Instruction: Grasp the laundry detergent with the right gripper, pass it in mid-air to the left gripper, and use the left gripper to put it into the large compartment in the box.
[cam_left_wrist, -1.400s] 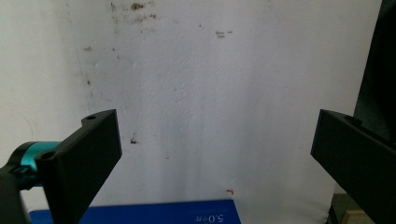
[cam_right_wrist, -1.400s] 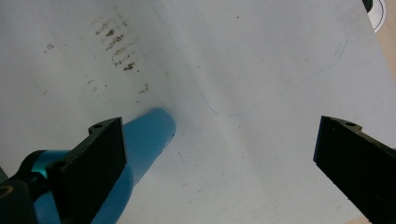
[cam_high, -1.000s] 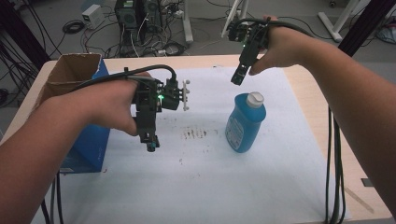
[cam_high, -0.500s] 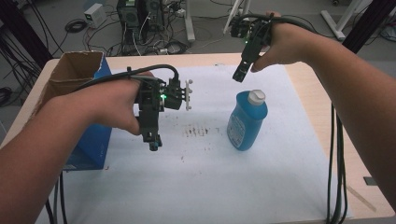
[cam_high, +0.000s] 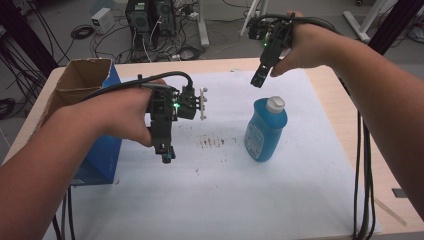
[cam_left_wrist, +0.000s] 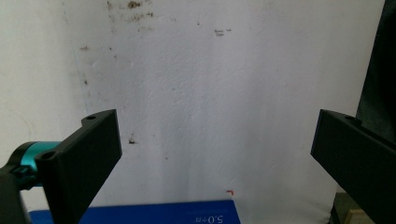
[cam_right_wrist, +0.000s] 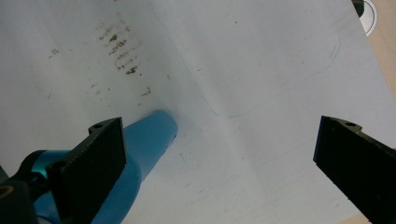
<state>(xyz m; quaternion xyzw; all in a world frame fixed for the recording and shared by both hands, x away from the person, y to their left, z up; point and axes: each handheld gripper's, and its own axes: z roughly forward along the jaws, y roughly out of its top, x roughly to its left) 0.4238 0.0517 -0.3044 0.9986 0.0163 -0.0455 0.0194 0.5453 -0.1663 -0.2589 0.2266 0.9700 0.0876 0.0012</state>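
Open white paper sheet (cam_high: 280, 200) was left free across the near half of the wooden table (cam_high: 325, 85). Passage was blocked by an upright blue plastic bottle (cam_high: 265, 131) at centre-right and a blue cardboard box (cam_high: 102, 150) at the left edge.

A blue plastic bottle (cam_high: 265, 131) is standing upright on the white sheet (cam_high: 280, 200) that is covering the table, right of the sheet's centre. A white cap (cam_high: 275, 104) is closing its neck, and a pale printed label is facing toward my side; the print is too small to read. The bottle is standing just right of a patch of brown stains (cam_high: 216, 141) on the sheet, apart from them. In my right gripper view the bottle (cam_right_wrist: 140, 154) is appearing as a blue cylinder slanting across the lower left, partly hidden behind my left-hand jaw, with its base resting on the sheet near the stains (cam_right_wrist: 122, 49). Nothing is touching the bottle.
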